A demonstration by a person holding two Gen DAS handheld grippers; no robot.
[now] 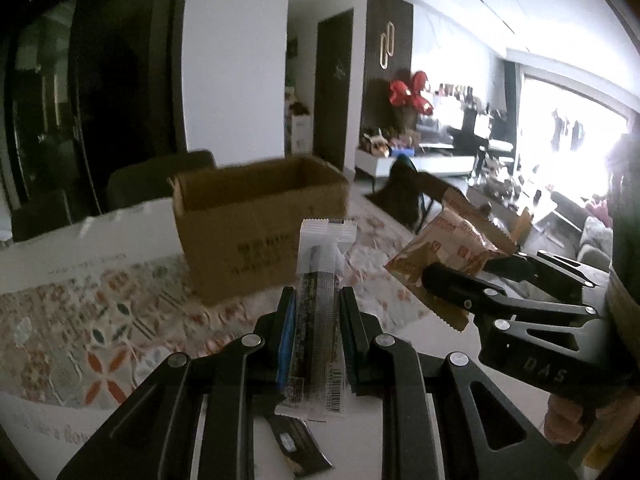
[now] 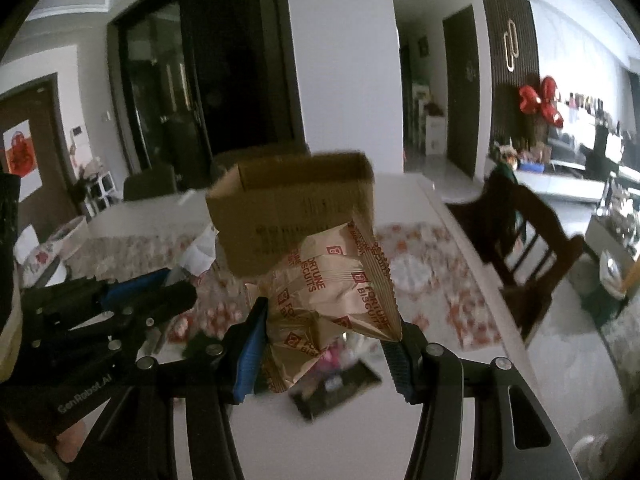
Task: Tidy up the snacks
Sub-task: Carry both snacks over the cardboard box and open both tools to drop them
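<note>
My left gripper (image 1: 318,308) is shut on a slim snack stick (image 1: 320,280) in a white and dark wrapper, which stands upright between the pads. To its right, my right gripper (image 1: 460,270) is shut on a tan biscuit packet (image 1: 448,240). The right wrist view shows that crumpled Fortune Biscuits packet (image 2: 332,300) pinched between the blue pads of my right gripper (image 2: 330,320). An open cardboard box (image 1: 256,216) stands on the table just beyond both grippers, and it also shows as the box (image 2: 292,208) behind the biscuit packet. My left gripper (image 2: 168,286) shows at the left.
A dark snack packet (image 1: 296,444) lies on the white table below the grippers, seen blurred as the packet (image 2: 336,388). A floral cloth (image 1: 100,340) covers the table around the box. A dark wooden chair (image 2: 520,240) stands at the table's right edge.
</note>
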